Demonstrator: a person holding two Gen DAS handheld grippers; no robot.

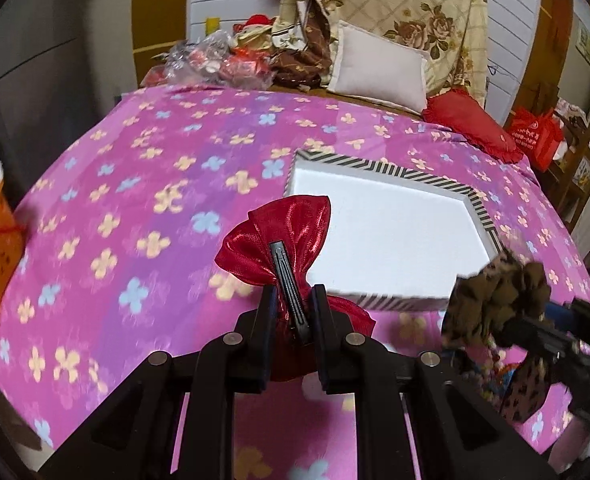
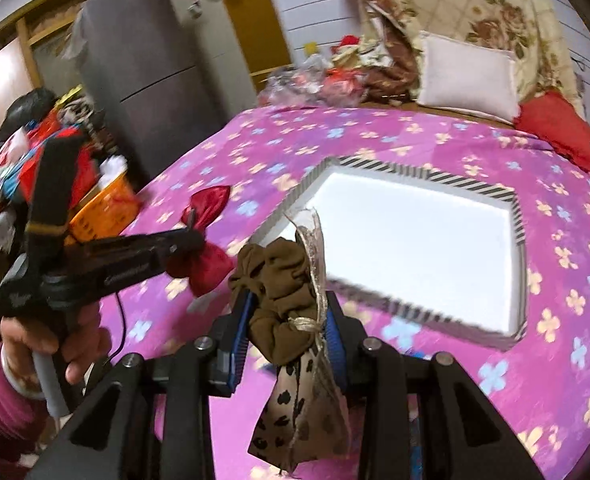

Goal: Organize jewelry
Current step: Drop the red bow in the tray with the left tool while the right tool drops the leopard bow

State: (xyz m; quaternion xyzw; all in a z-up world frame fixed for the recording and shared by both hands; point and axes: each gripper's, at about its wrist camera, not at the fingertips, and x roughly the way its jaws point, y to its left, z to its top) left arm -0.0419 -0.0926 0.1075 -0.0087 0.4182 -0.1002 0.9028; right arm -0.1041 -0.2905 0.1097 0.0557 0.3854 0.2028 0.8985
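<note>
The left hand-held gripper [image 1: 291, 300] is clenched on a red satin bow hair clip [image 1: 283, 240], its two fingers pinching the knot where the black clip bar runs up the middle. In the right wrist view the same bow [image 2: 209, 204] sits at about 9 o'clock from the tray, held above the bedspread by that gripper [image 2: 193, 240], with the person's left hand [image 2: 51, 344] wrapped around its handle at 8 o'clock of the frame.

The right hand-held gripper [image 2: 287, 312] is clamped on a brown leopard-print scrunchie bow [image 2: 283, 280], the ruffled olive part bunched between the blue-padded fingers and the spotted tails hanging down toward 6 o'clock. In the left wrist view that scrunchie [image 1: 495, 296] appears at 4 o'clock, just past the tray's near right corner.

Both items are held over a bed covered with a pink-purple bedspread [image 1: 155, 184] printed with blue and cream flowers. A shallow white tray with a black-and-white striped rim [image 2: 415, 174] lies on the bedspread, at about 1 o'clock from each gripper; its floor is bare white.

At the head of the bed, 12 o'clock, lean a pale pink pillow [image 1: 379, 68], a floral quilt [image 1: 415, 4] and a red cushion [image 1: 471, 120], with crumpled plastic bags [image 1: 215, 56] at 11 o'clock. A grey refrigerator [image 2: 143, 60] stands beside the bed at 10 o'clock in the right wrist view, and an orange basket [image 2: 107, 204] sits near it.
</note>
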